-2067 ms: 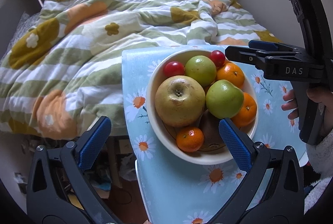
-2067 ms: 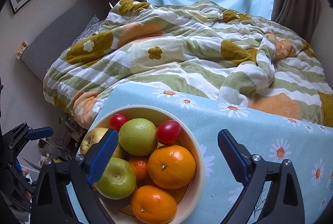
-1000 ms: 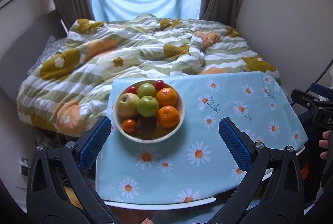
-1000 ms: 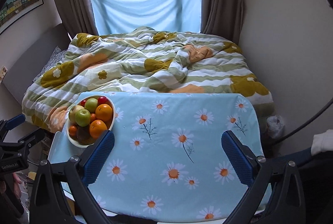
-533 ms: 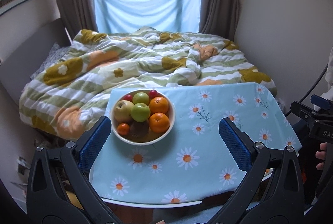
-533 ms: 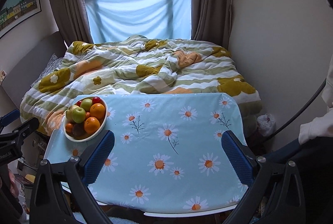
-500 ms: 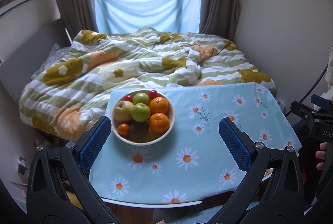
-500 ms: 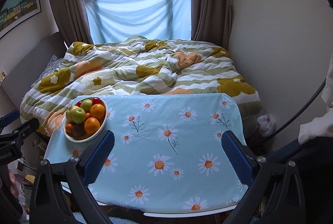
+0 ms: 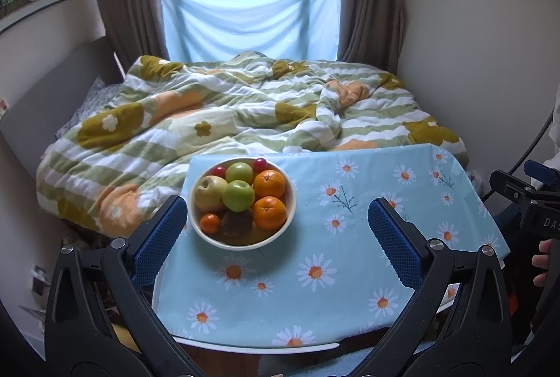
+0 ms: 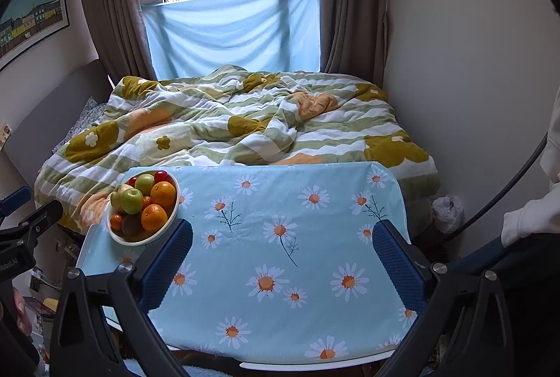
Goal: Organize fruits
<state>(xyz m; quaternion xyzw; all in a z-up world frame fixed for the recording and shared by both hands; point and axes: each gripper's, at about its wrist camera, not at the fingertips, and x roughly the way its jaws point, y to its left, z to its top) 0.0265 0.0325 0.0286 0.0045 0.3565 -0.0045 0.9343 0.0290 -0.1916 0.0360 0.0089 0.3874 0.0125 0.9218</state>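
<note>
A white bowl (image 9: 288,219) (image 10: 175,212) of fruit stands at the far left corner of the table. It holds two oranges (image 9: 268,183), green apples (image 9: 238,195), a yellowish apple (image 9: 210,193), red cherry tomatoes (image 9: 259,162), a small mandarin (image 9: 210,223) and a brown fruit (image 9: 236,223). My left gripper (image 9: 276,230) is open and empty, held back above the table's near edge. My right gripper (image 10: 281,249) is also open and empty, over the table's near middle, well right of the bowl.
The table wears a light blue daisy cloth (image 9: 332,254) (image 10: 280,237). Behind it lies a bed with a green, white and orange quilt (image 9: 245,111). Walls stand close on both sides, a window with curtains behind. A white sleeve (image 10: 525,219) shows at the right.
Both grippers have drawn back and up from just above the bowl to behind the table's near edge. The bowl and fruit have not moved. Both stay open.
</note>
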